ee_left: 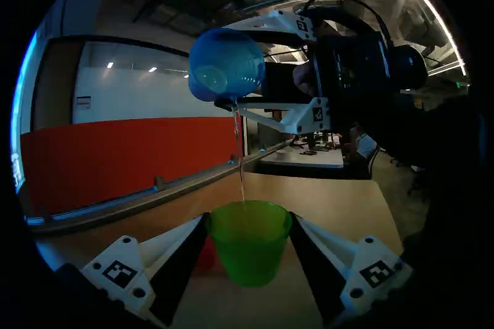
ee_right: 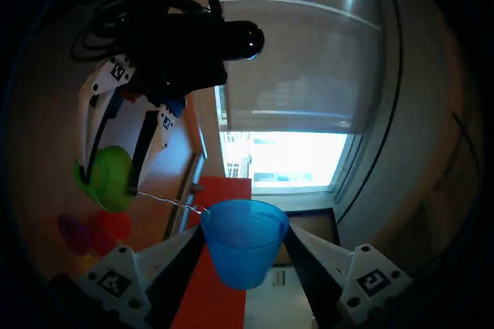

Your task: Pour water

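Blue over green, mid-pour, so mostly a patience job now. Hold the blue cup (ee_right: 244, 252) pinched between both fingers of the right gripper (ee_right: 244, 230), bottom centre of the right gripper view (upper centre of the left gripper view, tipped well over), and go easy on any extra tilt to avoid turning that thin stream (ee_left: 239, 162) into a gush. Clamp the green cup (ee_left: 250, 242) firmly in the left gripper (ee_left: 250, 224), both fingers pressing its sides at bottom centre of the left gripper view, low over the wooden table (ee_left: 346, 199) (resting or hovering, can't tell). Seems to be landing toward the far rim of the green mouth, so better to slide green forward a touch than to chase with blue. Check the fill level often, hard to read through dim plastic. Steer clear of the red blob (ee_right: 114, 225) and purple blob (ee_right: 73, 233) at lower left of the right gripper view, probably spare cups.
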Demonstrator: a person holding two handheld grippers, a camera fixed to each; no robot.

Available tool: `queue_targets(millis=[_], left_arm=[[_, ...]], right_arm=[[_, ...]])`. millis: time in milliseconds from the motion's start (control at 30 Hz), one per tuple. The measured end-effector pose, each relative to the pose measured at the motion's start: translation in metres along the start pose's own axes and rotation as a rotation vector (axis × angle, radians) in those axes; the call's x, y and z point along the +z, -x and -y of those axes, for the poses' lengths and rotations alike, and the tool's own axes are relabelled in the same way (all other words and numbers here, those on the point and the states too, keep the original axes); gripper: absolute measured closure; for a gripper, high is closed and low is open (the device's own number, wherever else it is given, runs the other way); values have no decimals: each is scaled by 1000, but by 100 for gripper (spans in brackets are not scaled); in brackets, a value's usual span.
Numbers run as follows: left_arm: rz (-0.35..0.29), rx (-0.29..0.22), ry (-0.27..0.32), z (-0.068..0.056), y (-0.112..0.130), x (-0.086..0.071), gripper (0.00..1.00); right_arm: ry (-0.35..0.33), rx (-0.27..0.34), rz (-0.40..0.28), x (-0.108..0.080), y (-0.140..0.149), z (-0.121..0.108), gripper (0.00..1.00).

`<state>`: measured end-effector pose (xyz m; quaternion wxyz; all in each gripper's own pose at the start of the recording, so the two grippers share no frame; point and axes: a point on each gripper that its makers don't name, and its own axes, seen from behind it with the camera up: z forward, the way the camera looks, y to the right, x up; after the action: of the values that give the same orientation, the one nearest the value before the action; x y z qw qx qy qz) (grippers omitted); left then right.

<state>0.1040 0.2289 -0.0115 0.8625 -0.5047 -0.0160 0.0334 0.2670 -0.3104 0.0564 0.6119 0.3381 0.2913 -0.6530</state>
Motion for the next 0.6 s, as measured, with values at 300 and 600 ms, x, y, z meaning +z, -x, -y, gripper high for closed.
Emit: queue_targets(millis=[300, 600], left_arm=[[-1, -2, 1, 0, 1, -1, 10], [-4, -3, 1, 0, 1, 0, 10]], right_arm=[[7, -27, -4, 1, -5, -3, 10], [4, -43, 0, 2, -5, -2, 10]])
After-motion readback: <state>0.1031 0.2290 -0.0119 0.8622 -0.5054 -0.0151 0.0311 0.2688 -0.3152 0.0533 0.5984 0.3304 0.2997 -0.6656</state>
